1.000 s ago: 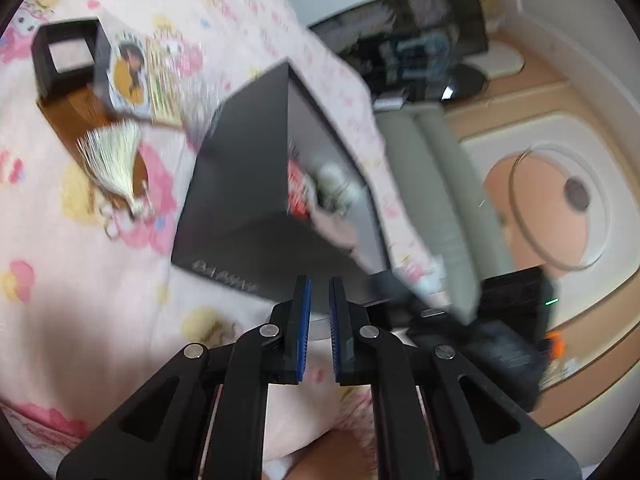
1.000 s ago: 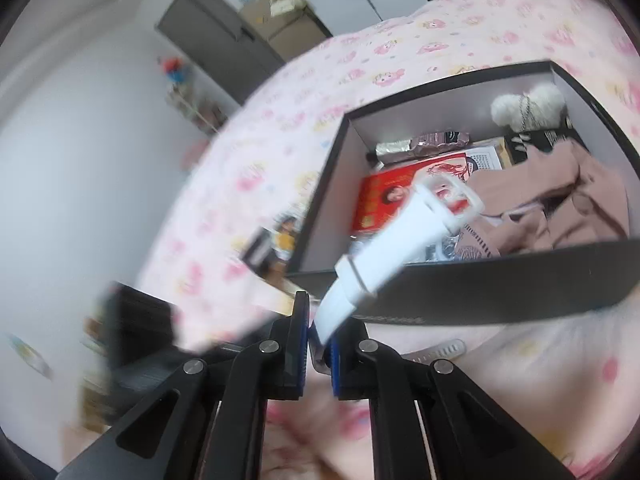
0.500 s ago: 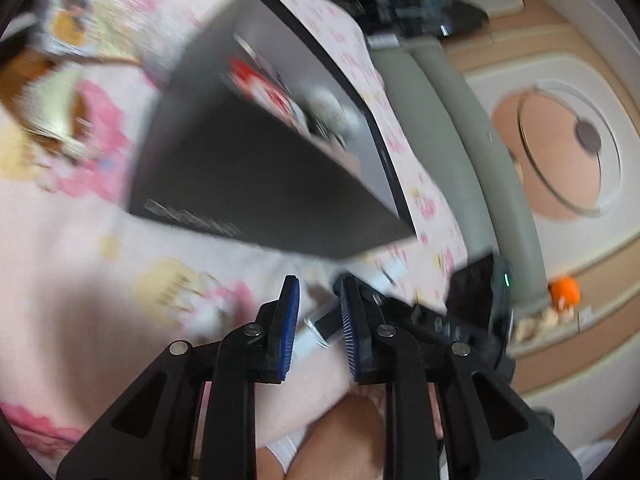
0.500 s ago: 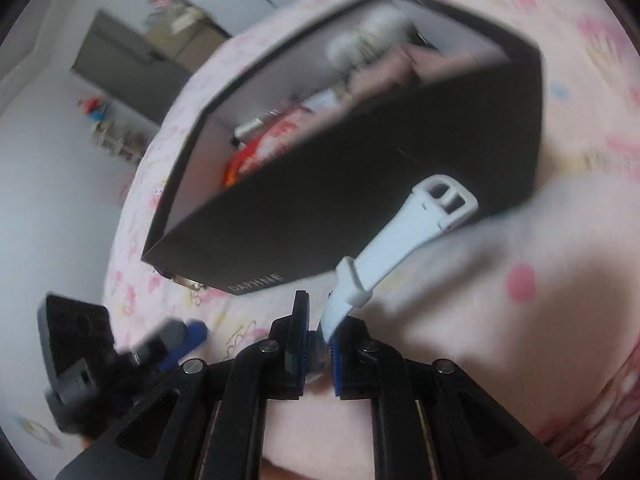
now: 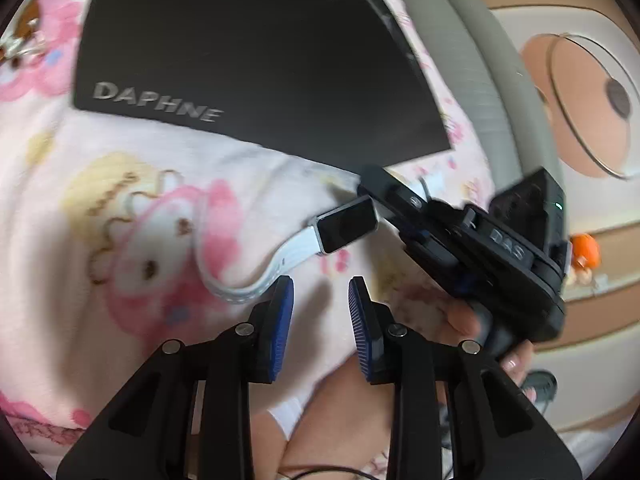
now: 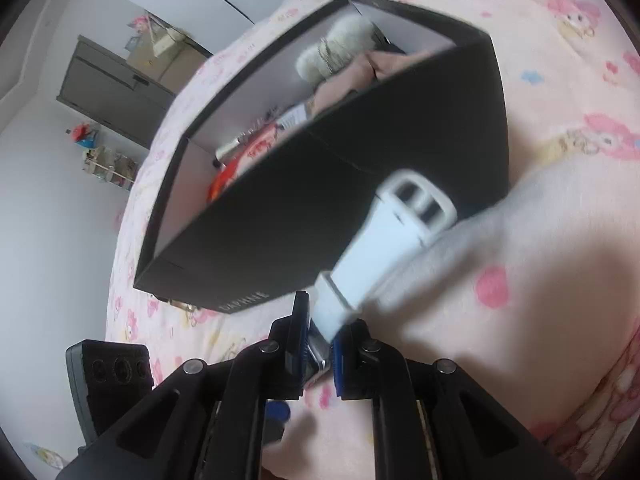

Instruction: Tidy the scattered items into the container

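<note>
Inside black box: fluffy pom-pom.

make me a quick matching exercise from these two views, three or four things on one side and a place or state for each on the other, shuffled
Things
1. white smartwatch
2. black box
3. left gripper
4. fluffy cream pompom

Places or states
A. inside the container, at its far end
B. jaws opening, nothing between them
C. clamped in the right gripper, loose strap end trailing on the pink blanket
D. sits open on the bed, DAPHNE printed on its side

Pairs: 1-C, 2-D, 3-B, 4-A
</note>
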### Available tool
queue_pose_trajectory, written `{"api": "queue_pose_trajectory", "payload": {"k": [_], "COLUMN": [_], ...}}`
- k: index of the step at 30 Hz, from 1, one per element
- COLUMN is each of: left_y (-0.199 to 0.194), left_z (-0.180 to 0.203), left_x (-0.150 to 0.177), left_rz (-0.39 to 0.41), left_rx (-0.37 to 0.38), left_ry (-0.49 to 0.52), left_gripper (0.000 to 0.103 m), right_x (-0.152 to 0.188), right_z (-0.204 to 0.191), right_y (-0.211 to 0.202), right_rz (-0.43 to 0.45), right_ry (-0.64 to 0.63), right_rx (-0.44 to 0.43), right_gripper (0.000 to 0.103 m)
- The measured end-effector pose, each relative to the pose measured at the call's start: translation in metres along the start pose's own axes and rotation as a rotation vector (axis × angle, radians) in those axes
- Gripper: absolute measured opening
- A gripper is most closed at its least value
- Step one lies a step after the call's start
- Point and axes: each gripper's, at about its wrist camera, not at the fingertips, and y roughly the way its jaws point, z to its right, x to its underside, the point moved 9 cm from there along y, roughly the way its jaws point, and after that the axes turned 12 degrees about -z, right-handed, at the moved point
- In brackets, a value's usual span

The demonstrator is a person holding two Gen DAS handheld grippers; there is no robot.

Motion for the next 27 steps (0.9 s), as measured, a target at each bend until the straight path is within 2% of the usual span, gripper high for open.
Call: {"api": "queue_pose_trajectory", "payload": {"k": [6,7,9,12,15,16,17,18,19,20,21,24,27], "left_y": [-0.025,-0.029,-0.033,-0.033,-0.033,-0.034,-0.034,-0.035,-0.037,-0.040,-0.044,-0.057,-0.065], "left_z": [-0.010,-0.012,-0.019,-0.026,-0.030,-0.032,-0.034,-0.035,-0.037,-0.036,-0.035,-0.030,-0.039], "left_x": [-0.009,-0.011,-0.017,-0.020,-0.025,-0.028,-0.029,-0.030,-0.030,-0.030,-0.029,-0.024,-0.020], "left_rz": [0.133,0.156,0.198,0.204,0.239,0.255,0.271,0.283,0.299,0.312,0.330,0.376,0.394], "left_rx": [0.012,0.021,0.003,0.036,0.036,0.033,0.017,-0.016,-0.053,-0.065,-0.071,-0.068,-0.111], "left_ry": [-0.043,-0.056,-0.107,-0.160,-0.195,-0.205,-0.208,-0.205,-0.197,-0.192,-0.184,-0.167,-0.184], "left_gripper": [0.030,0.034,0.048,0.048,0.048,0.047,0.039,0.026,0.022,0.013,0.009,0.009,0.009], "right_x": [0.005,0.006,0.011,0.016,0.020,0.020,0.020,0.019,0.019,0.018,0.018,0.016,0.016], "right_z": [-0.005,-0.005,-0.003,-0.002,0.000,-0.001,-0.001,0.002,0.003,0.003,0.002,0.005,0.011], "right_y": [0.008,0.010,0.013,0.012,0.013,0.014,0.013,0.007,0.005,0.005,0.005,0.000,-0.003], "right_rz": [-0.022,-0.031,-0.047,-0.049,-0.053,-0.056,-0.058,-0.057,-0.056,-0.055,-0.055,-0.045,-0.045], "right_ry": [-0.031,-0.029,-0.025,-0.034,-0.035,-0.035,-0.035,-0.033,-0.030,-0.025,-0.018,0.012,0.054], "right_rx": [0.072,0.068,0.061,0.054,0.043,0.038,0.033,0.027,0.021,0.010,-0.002,-0.028,-0.043], "right_gripper": [0.009,0.009,0.009,0.009,0.009,0.009,0.009,0.009,0.009,0.009,0.009,0.009,0.011]}}
